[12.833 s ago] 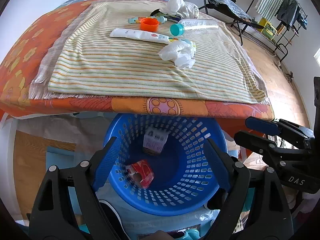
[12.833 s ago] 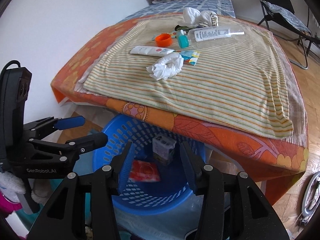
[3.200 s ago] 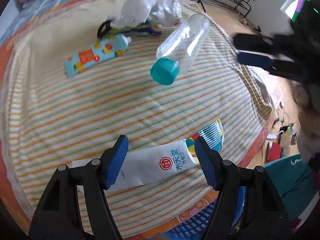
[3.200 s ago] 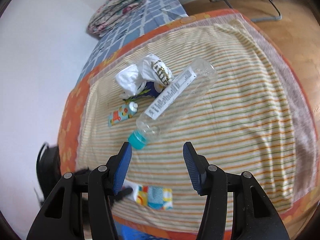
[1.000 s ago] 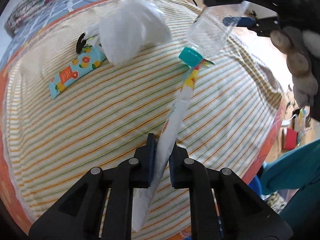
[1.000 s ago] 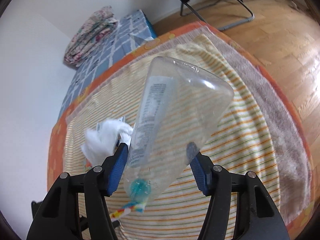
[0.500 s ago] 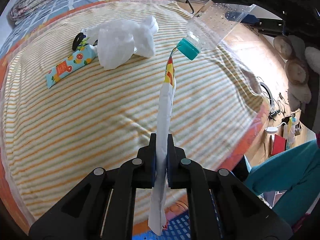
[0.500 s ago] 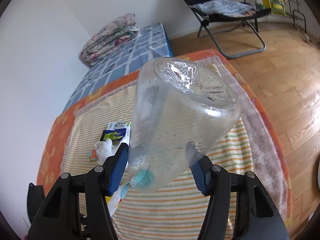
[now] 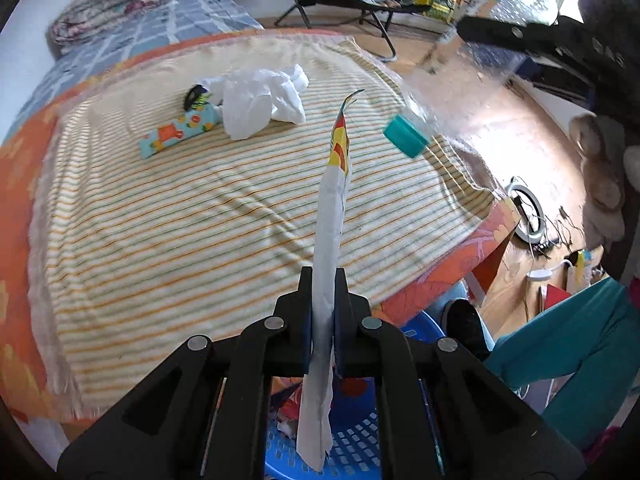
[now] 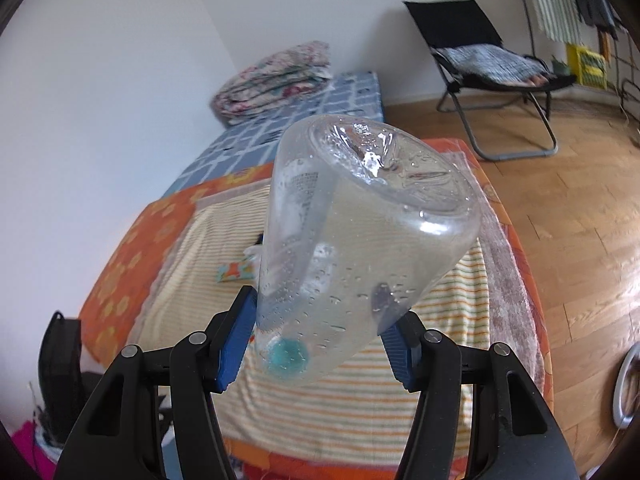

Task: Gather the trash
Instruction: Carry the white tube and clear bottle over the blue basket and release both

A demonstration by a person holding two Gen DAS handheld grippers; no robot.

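A: What is each gripper carrying?

B: The left gripper [image 9: 322, 316] pinches a flat wrapper [image 9: 330, 216] edge-on, its tail dangling over the blue basket [image 9: 352, 446] at six o'clock, probably ready to drop. The right gripper [image 10: 316, 336] clamps a clear bottle [image 10: 360, 240], cap [image 10: 287, 356] pointing down.

A: What's left?

B: On the striped cloth [image 9: 180, 216], at eleven o'clock, sit a crumpled tissue [image 9: 260, 100] and a small colourful packet [image 9: 178, 134] touching it. Nothing blocks the basket.

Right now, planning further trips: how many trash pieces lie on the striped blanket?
2 visible: a crumpled white tissue wad and, touching its left side, a turquoise fruit-print wrapper. More may hide beneath.
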